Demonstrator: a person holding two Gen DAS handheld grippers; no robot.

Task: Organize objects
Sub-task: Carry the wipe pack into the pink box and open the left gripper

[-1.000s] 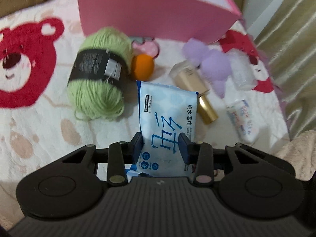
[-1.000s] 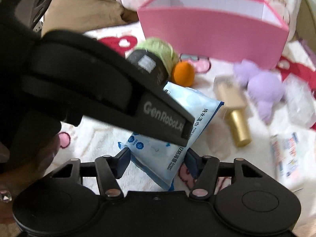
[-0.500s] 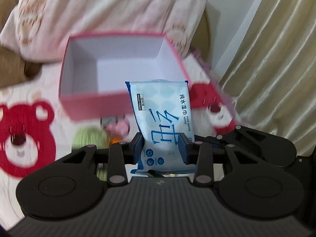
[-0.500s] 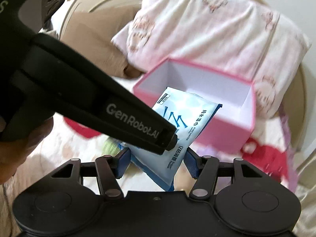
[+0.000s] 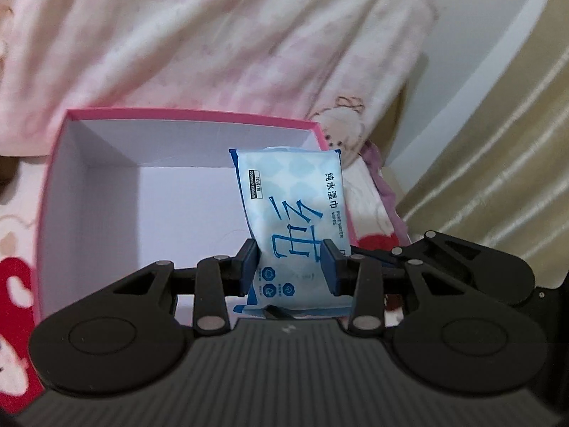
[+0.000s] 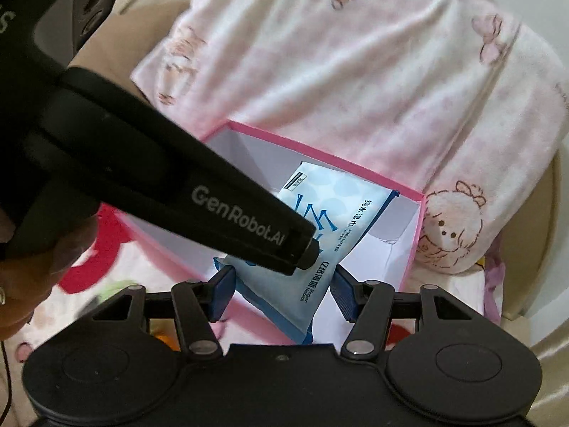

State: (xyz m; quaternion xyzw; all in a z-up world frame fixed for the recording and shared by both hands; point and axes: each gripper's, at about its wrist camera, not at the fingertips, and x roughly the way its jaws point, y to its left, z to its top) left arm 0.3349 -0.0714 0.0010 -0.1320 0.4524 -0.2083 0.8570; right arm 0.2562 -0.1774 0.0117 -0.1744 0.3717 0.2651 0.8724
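Note:
My left gripper is shut on a light blue wet wipes pack and holds it upright above the right part of an open pink box with a white, empty inside. In the right wrist view the left gripper crosses from the left with the wipes pack over the pink box. My right gripper is open; the pack's lower corner hangs between its fingers, without clear contact.
A pink-and-white pillow with a cartoon figure lies right behind the box. A bear-print blanket is under the box. A beige curtain hangs at the right. A purple plush edge shows right of the box.
Both grippers have risen and moved forward with the wipes pack, from over the loose items on the blanket to above the open pink box. The left grip has not changed.

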